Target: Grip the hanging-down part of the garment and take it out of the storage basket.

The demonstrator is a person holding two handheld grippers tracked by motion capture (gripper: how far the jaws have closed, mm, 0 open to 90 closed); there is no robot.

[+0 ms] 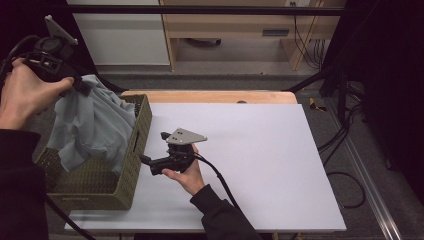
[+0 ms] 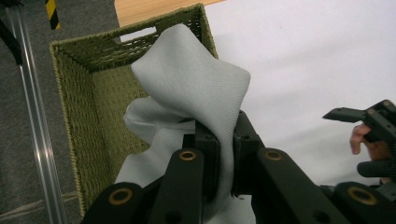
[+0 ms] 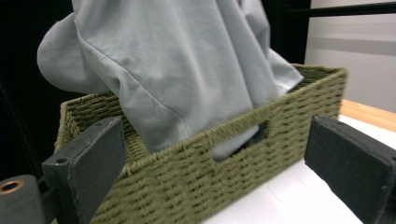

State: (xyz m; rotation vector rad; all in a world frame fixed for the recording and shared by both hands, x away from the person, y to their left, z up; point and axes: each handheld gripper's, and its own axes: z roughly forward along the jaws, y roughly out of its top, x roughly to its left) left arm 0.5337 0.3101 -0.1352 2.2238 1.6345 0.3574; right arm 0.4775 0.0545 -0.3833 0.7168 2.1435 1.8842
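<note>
Cloth lifted over basket

White table [image 1: 260, 165] carries a green woven basket [image 1: 127, 175] at its left edge. Grey cloth [image 1: 92, 125] hangs into it, clenched by the left gripper [image 2: 226, 154]. Right gripper [image 3: 215, 172], jaws released, faces the basket.

Evidently a laboratory recording station: white rectangular tabletop [image 1: 260, 150] inside black metal framing [image 1: 210, 10], loose black cables [image 1: 345, 175] across grey carpet [image 1: 365, 150].

Basket [image 1: 127, 185] at table's [image 1: 260, 165] left edge, cloth [image 1: 92, 125] hanging into it, cabinet [image 1: 225, 25] behind table
</note>
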